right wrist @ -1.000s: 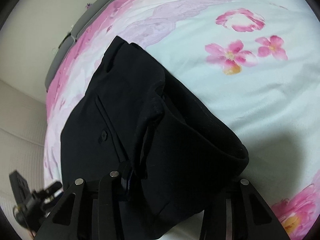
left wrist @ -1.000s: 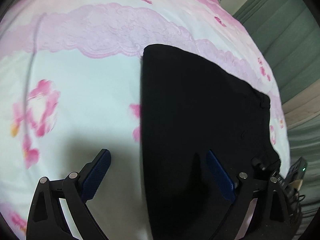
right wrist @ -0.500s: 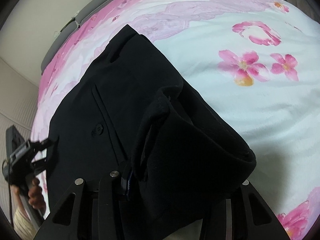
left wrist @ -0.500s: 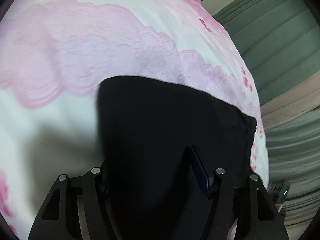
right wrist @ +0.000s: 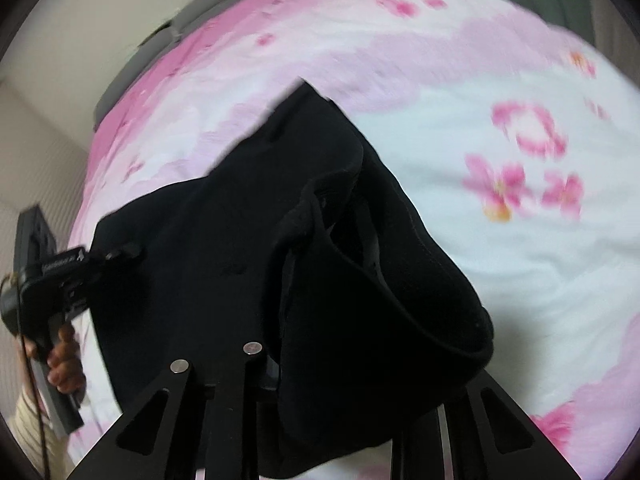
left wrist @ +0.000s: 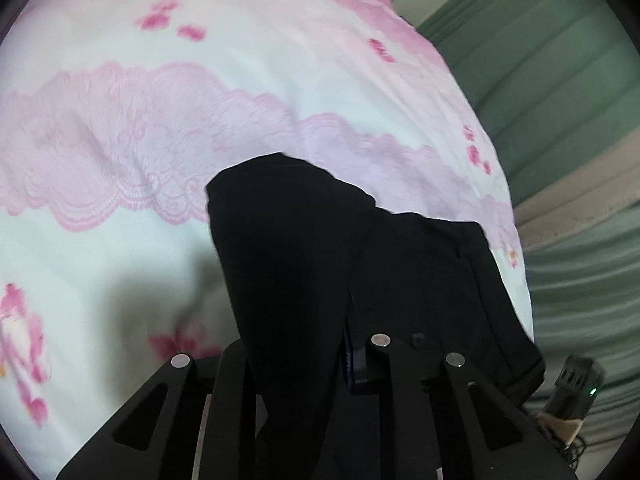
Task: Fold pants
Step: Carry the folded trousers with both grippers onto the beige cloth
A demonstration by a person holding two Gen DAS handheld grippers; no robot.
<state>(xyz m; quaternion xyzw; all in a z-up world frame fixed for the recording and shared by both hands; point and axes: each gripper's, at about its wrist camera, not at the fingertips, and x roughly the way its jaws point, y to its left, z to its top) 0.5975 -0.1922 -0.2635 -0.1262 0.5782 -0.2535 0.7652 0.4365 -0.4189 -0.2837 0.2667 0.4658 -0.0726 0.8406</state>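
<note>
Black pants (left wrist: 304,264) bunched and lifted off a pink-flowered white bedspread (left wrist: 120,92), far end draped down onto the bedding. Left gripper (left wrist: 296,364) just been closing, now clamped on a fold of the dark cloth, blue pad (left wrist: 350,360) pressed against it on the right. Right gripper (right wrist: 352,376) likewise been closing, now clamped on the thick waistband end, fabric spilling over both fingers. In the right wrist view, left gripper (right wrist: 116,256) biting the pants' left edge, held by a hand (right wrist: 64,360) at near left. Green curtain (left wrist: 560,100) at far right.
</note>
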